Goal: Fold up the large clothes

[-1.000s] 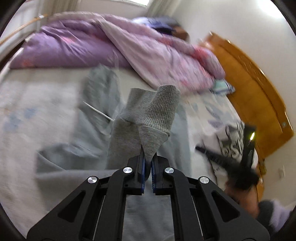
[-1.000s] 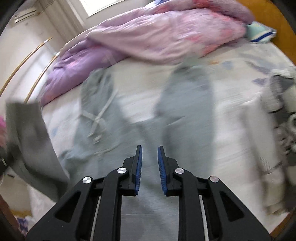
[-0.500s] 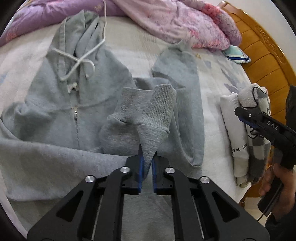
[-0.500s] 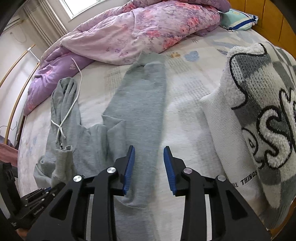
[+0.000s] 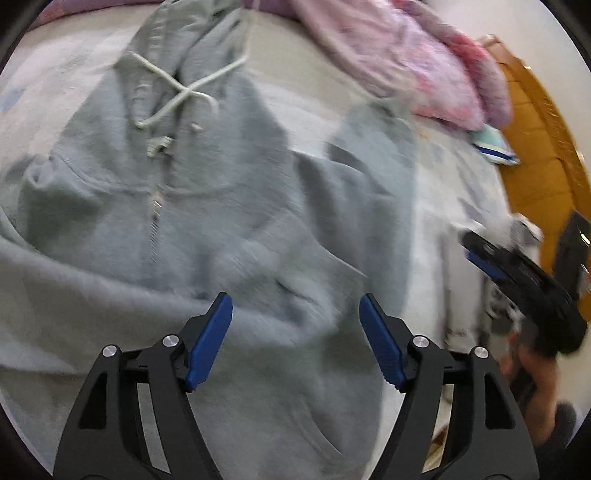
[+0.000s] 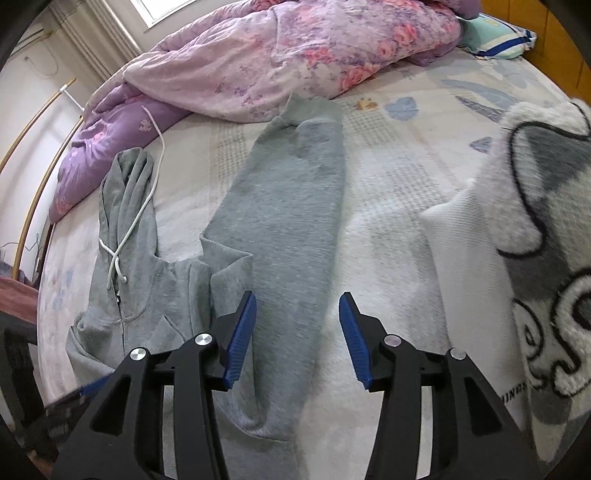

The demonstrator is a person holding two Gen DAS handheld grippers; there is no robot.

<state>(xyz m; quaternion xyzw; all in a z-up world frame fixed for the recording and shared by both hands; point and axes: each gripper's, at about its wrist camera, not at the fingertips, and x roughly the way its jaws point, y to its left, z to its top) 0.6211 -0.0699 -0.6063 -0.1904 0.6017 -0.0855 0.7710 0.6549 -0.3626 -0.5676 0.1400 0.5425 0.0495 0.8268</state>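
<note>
A grey zip hoodie (image 5: 207, 206) lies face up on the bed, hood and white drawstrings (image 5: 177, 92) at the far side. One sleeve lies folded across its chest. My left gripper (image 5: 295, 317) is open and empty just above that sleeve. In the right wrist view the hoodie's other sleeve (image 6: 291, 206) stretches straight away toward the quilt. My right gripper (image 6: 297, 314) is open and empty, hovering over that sleeve near its shoulder end. The right gripper also shows blurred in the left wrist view (image 5: 517, 273).
A purple and pink floral quilt (image 6: 280, 59) is bunched along the far side of the bed. Folded clothes, a white one and a fluffy grey-white sweater (image 6: 535, 258), lie at the right. A small blue-edged pillow (image 6: 495, 33) and a wooden headboard (image 5: 543, 147) are at far right.
My left gripper has opened and let go of the sleeve cuff, which now lies across the hoodie's front. My right gripper has opened wider and come lower over the other sleeve.
</note>
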